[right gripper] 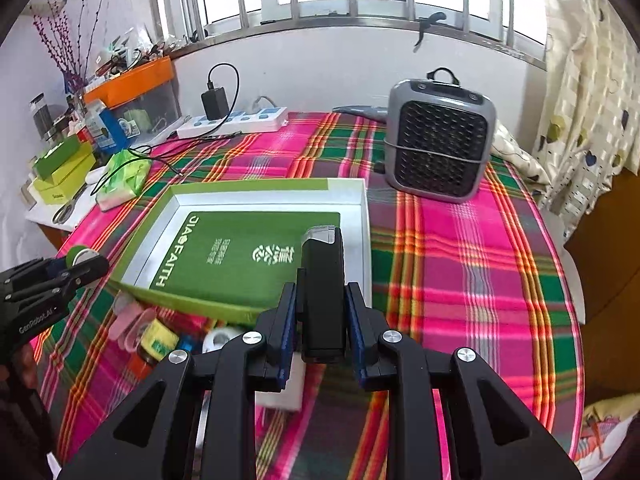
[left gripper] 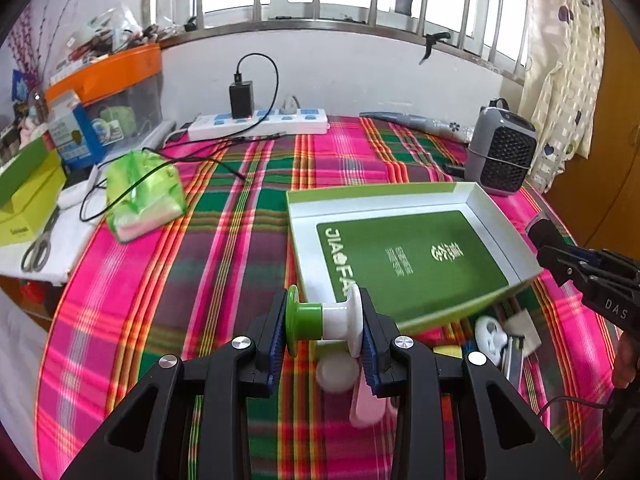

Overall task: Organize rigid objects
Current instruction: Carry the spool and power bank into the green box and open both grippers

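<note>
**Two held items being carried toward the open box**

A green-and-white spool [left gripper: 325, 322] is being gripped end to end by the fingers of the left gripper [left gripper: 325, 344], and a slim black device with a clear cap [right gripper: 322, 292] is being clamped along its sides by the fingers of the right gripper [right gripper: 322, 320]. Both items are being held clear of the plaid cloth [left gripper: 224, 240], at the near edge of the shallow green-and-white box [left gripper: 500, 216], which is lying toward twelve o'clock of each gripper.

The step in hand is judged to be the placing of both items into the box. It is best done if each item is being brought over the box wall before being lowered, so that the near rim is not being struck. The spool is likely to roll once freed, so it should be set down against a wall or on a flange. The remaining small items [right gripper: 160, 336], lying at seven o'clock of the right gripper, are being left for later.
</note>
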